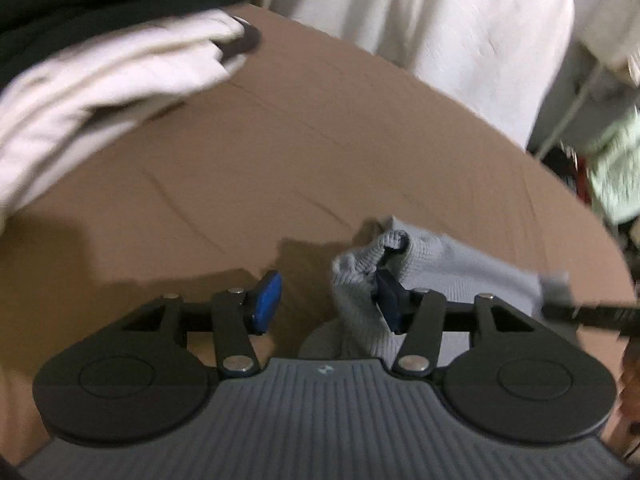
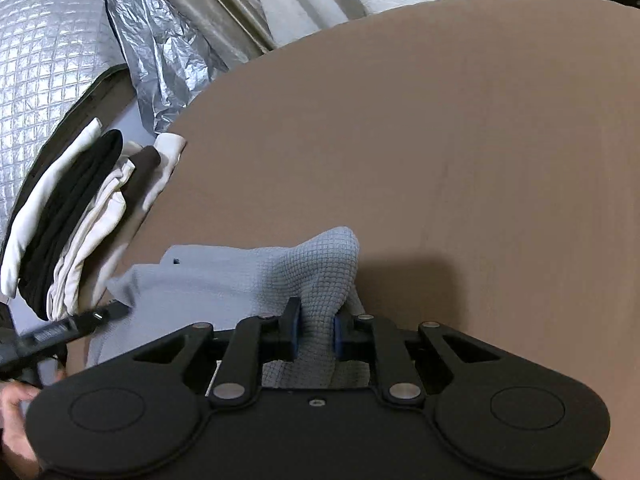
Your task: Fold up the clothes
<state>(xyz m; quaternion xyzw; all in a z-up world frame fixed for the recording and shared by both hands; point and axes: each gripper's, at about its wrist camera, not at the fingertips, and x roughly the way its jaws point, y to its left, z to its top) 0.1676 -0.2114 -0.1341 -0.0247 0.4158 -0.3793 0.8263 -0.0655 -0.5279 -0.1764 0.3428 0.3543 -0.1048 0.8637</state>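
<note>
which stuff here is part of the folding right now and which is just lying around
In the job:
- grey knit garment
- right gripper, clamped on it
- left gripper, open at its edge
- brown table

Lying about:
- stack of white and black clothes
- silver quilted cover

Two wrist fisheyes, each looking forward and down along its own tool at the brown counter (image 1: 320,152).

The left wrist view sits close above the left tool (image 1: 328,304), blurred, facing the far edge with white drapery beyond. The right wrist view rides just behind the right tool (image 2: 316,336), also close and tilted down, with silver quilted sheeting (image 2: 48,60) far left. Both share the counter, the grey knit cloth (image 2: 248,276) and the folded pile of white and black clothes (image 2: 76,216).
</note>
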